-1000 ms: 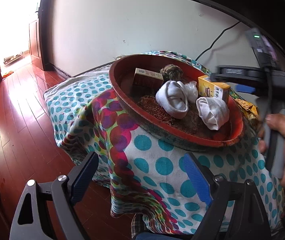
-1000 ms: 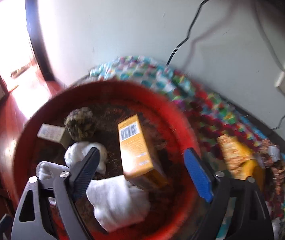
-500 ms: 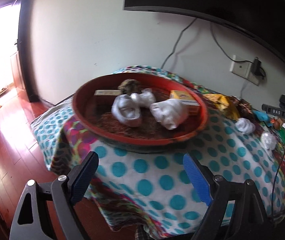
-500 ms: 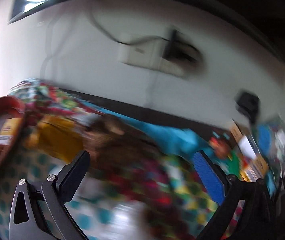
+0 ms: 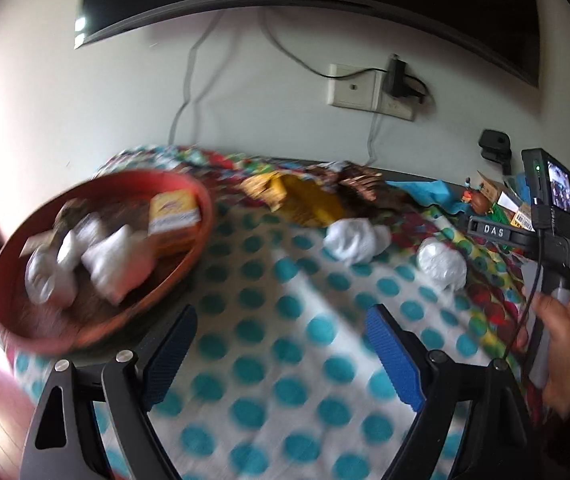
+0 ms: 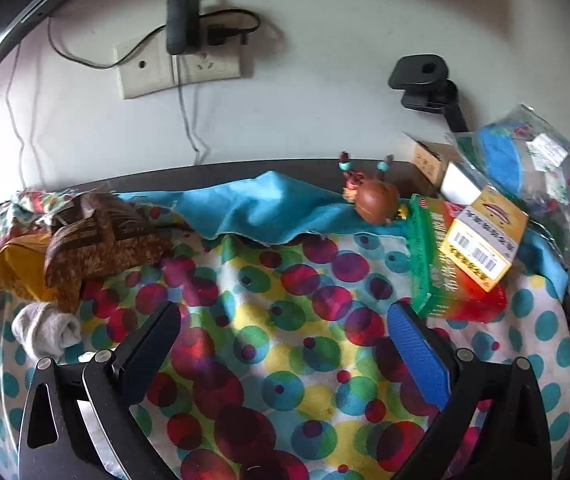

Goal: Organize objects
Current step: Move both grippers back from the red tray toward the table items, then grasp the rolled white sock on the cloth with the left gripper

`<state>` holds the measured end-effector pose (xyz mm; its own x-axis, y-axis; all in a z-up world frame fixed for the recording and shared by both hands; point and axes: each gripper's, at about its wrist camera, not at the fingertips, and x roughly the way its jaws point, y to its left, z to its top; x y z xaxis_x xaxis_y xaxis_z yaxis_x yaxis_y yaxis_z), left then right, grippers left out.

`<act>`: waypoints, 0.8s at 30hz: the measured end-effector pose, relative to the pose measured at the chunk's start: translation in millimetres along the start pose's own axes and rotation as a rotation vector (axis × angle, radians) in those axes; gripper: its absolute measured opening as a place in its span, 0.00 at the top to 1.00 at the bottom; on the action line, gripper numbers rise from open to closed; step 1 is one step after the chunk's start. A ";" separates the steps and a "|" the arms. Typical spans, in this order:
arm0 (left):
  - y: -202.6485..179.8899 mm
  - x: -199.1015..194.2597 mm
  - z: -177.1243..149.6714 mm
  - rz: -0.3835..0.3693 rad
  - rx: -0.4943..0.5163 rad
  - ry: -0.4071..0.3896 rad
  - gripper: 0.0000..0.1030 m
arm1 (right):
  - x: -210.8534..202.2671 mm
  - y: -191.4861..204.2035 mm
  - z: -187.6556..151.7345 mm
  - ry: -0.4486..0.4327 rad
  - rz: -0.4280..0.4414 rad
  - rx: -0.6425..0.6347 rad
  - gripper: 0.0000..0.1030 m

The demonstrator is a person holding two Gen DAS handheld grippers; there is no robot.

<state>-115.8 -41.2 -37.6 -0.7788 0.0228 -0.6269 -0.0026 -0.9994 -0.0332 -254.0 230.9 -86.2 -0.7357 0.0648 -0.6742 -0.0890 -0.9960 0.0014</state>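
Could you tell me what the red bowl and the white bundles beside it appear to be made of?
The red bowl looks like lacquered wood or plastic: smooth red rim, though blur leaves it open. The white bundles look like soft knit cotton, probably rolled socks: matte, folded, wrinkled surfaces.

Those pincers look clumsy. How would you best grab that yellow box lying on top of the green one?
I would grip the yellow box across its two long edges, coming from above. It lies flat and tilted on the green box, so its narrow width probably fits the open right gripper.
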 end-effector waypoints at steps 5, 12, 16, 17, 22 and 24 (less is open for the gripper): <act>-38.7 41.9 27.9 -0.009 0.091 0.023 0.14 | 3.6 -0.6 -0.1 0.017 -0.024 0.004 0.00; -67.5 97.0 46.3 0.000 0.164 0.092 0.14 | 1.1 -6.9 -0.3 0.000 -0.028 0.027 0.00; -73.5 118.8 50.3 0.003 0.160 0.119 0.14 | -1.6 -8.1 -0.6 -0.017 -0.025 0.031 0.00; -74.5 123.8 50.8 0.014 0.161 0.126 0.14 | -2.2 -8.2 -0.6 -0.021 -0.024 0.030 0.00; -74.3 137.8 50.4 0.014 0.133 0.157 0.14 | -2.8 -7.5 0.0 -0.023 -0.014 0.025 0.00; -74.4 140.6 51.0 0.014 0.128 0.169 0.14 | -4.1 -7.1 0.2 -0.030 -0.012 0.024 0.00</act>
<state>-257.1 35.2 -83.6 -0.6633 0.0019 -0.7484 -0.0807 -0.9943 0.0690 -250.5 237.7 -83.3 -0.7545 0.0785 -0.6516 -0.1135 -0.9935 0.0117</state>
